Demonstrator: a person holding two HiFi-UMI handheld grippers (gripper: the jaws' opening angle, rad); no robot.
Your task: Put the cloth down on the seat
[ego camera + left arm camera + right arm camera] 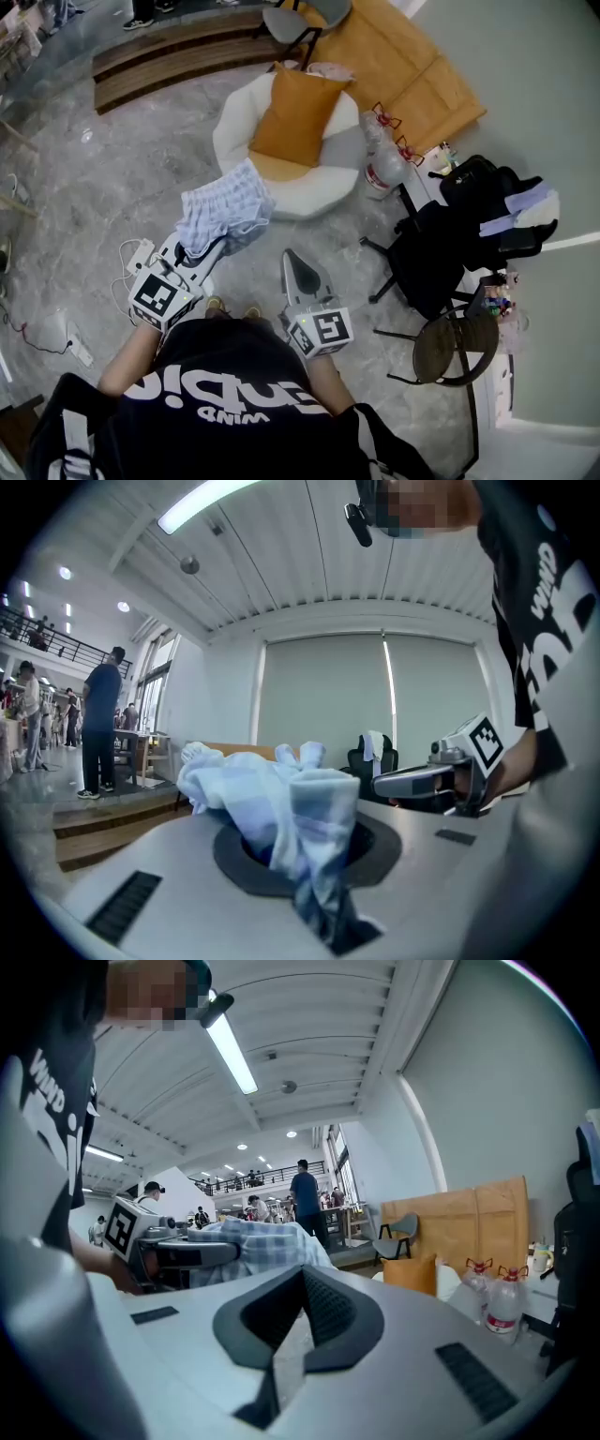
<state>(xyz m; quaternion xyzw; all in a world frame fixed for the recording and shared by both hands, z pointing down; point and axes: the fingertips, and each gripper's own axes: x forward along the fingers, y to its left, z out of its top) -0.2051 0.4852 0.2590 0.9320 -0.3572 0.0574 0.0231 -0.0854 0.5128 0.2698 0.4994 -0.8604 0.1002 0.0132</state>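
A blue-and-white checked cloth (225,211) hangs bunched from my left gripper (217,246), which is shut on it just in front of the seat. In the left gripper view the cloth (281,803) fills the jaws and hides the fingertips of the left gripper (309,855). The seat is a round white pouf (239,117) with an orange cushion (295,117) leaning on it. My right gripper (291,258) is held to the right of the cloth, its jaws together with nothing in them. The right gripper view shows that gripper (300,1283) shut, and the cloth (258,1241) off to its left.
Two water bottles (380,169) stand right of the pouf. A black office chair (441,248) and a round brown stool (455,347) are at the right. An orange sofa (394,66) lies behind. Wooden steps (178,56) run along the back left. Cables (136,255) lie on the floor.
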